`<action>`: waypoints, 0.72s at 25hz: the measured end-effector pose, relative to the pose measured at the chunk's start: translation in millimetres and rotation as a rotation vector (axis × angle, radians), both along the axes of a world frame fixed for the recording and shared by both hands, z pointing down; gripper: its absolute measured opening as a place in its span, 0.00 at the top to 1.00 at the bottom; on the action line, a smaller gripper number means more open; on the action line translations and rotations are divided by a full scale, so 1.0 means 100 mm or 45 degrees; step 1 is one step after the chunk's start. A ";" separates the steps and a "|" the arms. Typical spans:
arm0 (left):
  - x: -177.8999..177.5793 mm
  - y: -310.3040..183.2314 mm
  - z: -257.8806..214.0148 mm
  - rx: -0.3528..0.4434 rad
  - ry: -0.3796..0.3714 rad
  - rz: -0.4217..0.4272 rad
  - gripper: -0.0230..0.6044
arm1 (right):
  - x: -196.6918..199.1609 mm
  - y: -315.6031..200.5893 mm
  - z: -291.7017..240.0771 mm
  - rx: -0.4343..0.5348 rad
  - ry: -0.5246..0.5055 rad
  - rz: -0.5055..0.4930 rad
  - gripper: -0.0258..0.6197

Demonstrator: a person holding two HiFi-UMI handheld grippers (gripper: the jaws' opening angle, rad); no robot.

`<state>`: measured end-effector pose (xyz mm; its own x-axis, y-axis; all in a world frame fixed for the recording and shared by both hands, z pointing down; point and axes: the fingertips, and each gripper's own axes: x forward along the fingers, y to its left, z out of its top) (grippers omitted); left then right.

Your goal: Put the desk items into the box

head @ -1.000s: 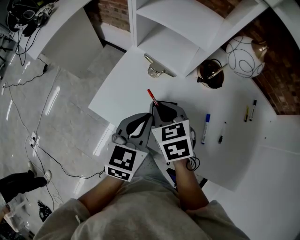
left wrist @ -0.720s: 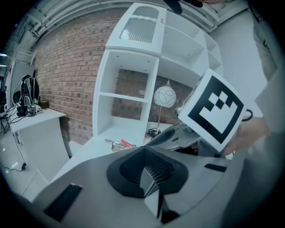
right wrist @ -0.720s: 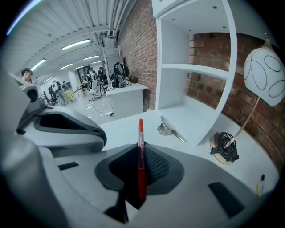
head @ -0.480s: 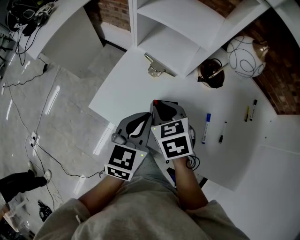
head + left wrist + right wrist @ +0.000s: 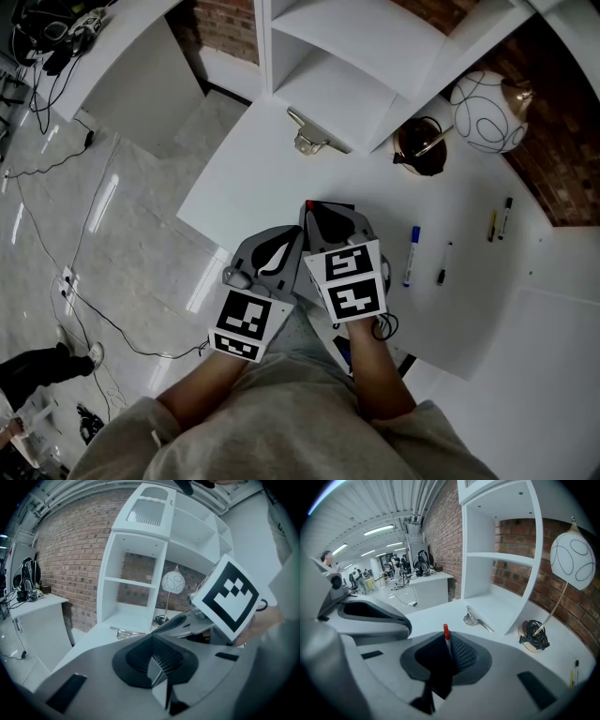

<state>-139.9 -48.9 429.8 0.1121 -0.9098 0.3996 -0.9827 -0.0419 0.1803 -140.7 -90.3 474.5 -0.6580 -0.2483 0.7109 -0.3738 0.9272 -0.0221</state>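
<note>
One red-capped pen stands clamped in my right hand-held gripper, lifted off the bench, presumably bound for the box, which I cannot make out. My left hand-held gripper is closed on nothing, and a blue marker waits nearby.

Left gripper closed, white shelving beyond

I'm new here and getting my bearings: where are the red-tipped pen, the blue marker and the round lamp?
red-tipped pen [image 5: 446,633], right gripper view, on its red tip.
blue marker [image 5: 411,258], head view, middle of its body.
round lamp [image 5: 488,112], head view, middle of the globe.
</note>
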 end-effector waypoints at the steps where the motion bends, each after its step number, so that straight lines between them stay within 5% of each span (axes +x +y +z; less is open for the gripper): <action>1: 0.00 0.00 -0.01 0.002 0.000 0.002 0.95 | 0.00 0.01 -0.03 0.002 -0.023 0.004 0.88; 18: 0.20 -0.05 -0.12 0.033 -0.027 0.064 0.95 | 0.27 0.02 -0.56 0.194 -0.387 0.146 0.93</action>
